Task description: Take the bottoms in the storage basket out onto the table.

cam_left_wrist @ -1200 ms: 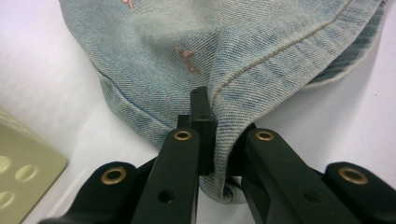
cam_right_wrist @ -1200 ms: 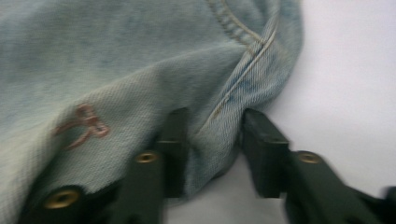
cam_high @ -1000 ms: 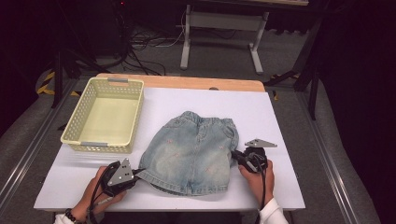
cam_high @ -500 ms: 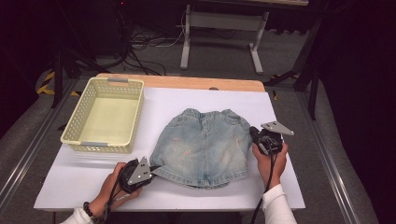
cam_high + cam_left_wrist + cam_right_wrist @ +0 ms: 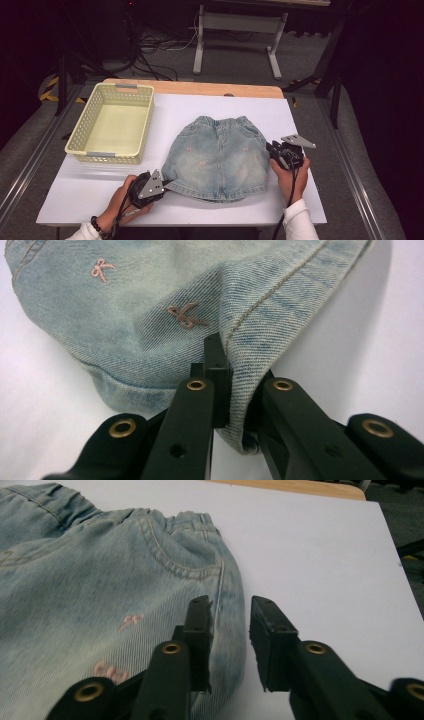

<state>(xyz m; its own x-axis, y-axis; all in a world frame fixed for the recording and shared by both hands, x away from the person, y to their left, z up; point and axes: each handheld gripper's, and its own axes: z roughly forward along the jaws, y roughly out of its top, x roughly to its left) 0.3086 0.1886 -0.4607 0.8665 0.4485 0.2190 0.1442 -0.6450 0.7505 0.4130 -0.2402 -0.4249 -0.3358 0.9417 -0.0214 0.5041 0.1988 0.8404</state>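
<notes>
On the white table, left gripper pinches the denim skirt hem.

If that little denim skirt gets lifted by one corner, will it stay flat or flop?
Probably flop: where the left claw pinches the hem, the denim skirt already folds and puckers. It likely won't slip out easily, since the weave looks coarse and the hem is thick. It lies flat on the white table, so it should drag rather than roll.
</notes>
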